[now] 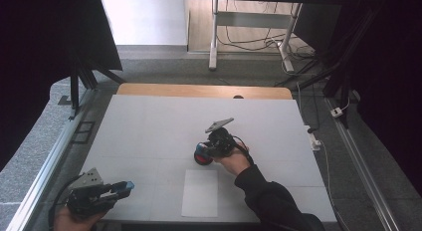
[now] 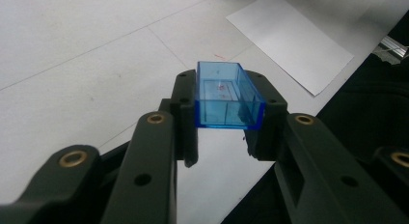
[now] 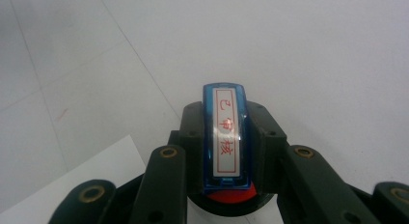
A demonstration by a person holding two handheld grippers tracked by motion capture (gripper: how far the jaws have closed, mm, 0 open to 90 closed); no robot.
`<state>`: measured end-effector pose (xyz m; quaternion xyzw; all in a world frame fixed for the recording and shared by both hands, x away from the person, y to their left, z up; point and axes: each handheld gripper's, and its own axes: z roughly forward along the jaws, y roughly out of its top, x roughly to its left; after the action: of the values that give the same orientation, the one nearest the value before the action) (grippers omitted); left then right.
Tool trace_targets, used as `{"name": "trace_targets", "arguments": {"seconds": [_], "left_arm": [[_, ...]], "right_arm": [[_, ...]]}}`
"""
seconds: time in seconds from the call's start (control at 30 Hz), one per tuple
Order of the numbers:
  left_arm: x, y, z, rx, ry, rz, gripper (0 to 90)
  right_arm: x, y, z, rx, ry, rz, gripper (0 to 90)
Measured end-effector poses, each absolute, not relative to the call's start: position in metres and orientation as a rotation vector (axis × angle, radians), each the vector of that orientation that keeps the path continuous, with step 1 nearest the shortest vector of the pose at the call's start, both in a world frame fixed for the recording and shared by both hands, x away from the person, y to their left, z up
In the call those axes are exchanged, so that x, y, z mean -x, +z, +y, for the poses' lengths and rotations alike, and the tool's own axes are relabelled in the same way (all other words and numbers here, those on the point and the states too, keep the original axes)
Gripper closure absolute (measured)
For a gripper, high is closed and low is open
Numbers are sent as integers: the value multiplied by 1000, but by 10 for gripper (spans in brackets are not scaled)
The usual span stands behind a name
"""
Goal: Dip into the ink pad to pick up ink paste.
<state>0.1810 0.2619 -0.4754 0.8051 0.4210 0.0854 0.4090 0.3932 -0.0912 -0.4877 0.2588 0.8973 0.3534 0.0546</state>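
Black jaws of the right gripper (image 3: 226,151) clamp a blue stamp (image 3: 225,137), its white label printed with red characters facing the camera, above a round black pad with red ink (image 3: 230,196) on a white table (image 3: 289,50); a paper sheet (image 3: 103,168) lies lower left

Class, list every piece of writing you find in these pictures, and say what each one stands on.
"已审核": red characters in a red frame on the white label of the blue stamp, held in the right gripper.
Faint red marks seen through the clear blue cap in the left gripper: too blurred to read.
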Motion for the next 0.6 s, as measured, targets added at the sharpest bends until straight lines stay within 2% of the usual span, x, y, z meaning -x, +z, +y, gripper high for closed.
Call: {"name": "trace_targets", "arguments": {"seconds": [0.6], "left_arm": [[-181, -476, 264, -2018, 197, 1060, 687]], "right_arm": [[-377, -485, -78, -618, 935, 2671, 708]]}}
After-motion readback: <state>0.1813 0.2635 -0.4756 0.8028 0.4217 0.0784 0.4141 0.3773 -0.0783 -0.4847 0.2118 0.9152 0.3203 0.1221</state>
